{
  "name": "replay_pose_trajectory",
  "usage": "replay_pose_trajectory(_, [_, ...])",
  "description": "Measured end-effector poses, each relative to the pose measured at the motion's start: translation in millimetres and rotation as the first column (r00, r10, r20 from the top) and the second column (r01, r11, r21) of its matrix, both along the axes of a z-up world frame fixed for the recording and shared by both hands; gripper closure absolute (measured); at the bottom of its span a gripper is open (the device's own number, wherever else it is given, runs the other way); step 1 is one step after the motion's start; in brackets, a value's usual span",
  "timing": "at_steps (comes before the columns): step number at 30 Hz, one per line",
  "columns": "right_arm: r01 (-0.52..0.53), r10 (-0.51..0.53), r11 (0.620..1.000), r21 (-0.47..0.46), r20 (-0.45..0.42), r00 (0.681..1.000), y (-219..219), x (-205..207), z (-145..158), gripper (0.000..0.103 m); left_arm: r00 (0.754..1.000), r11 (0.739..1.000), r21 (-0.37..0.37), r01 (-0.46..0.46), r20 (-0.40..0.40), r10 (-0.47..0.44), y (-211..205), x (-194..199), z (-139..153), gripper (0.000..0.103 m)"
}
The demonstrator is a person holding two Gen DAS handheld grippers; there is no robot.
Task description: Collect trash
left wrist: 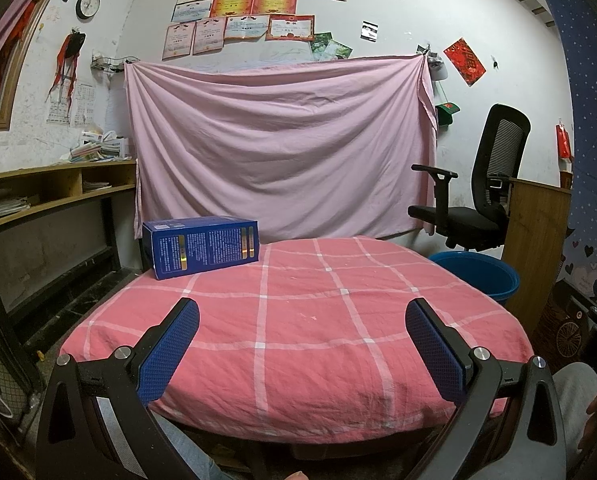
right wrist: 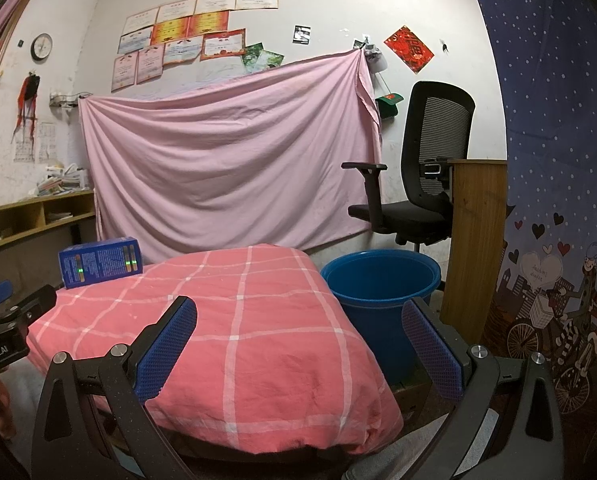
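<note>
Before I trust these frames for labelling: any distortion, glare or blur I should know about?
Left wrist view: strong fisheye bends the table edge and walls, dark corners, blue box sharp, lighting dim and even. Right wrist view: same bending, bucket clear, small green glints on the box's foil strips, no motion blur.
</note>
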State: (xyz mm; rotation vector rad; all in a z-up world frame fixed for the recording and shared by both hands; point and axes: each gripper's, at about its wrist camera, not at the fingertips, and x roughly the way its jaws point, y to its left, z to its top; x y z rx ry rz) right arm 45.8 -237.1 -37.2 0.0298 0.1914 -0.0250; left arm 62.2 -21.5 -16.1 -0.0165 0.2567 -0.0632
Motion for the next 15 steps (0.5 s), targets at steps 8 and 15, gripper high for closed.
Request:
replay_pose_trajectory(8, [0.001,-0.001,1.0,0.0,-0.002,1.0,0.3,-0.3,-0.9,0.0,1.0,1.0,0.0,0.0,0.001,0.0,0.9,0.3,-0.2,0.002])
replay_pose_trajectory(15, [0.002,-0.002,1.0,0.001,-0.003,1.0,1.4,-0.9,-2.9,0.0,1.0,1.0,0.001,-0.001,0.002,0.001,0.7,-0.2,-0.2,0.002])
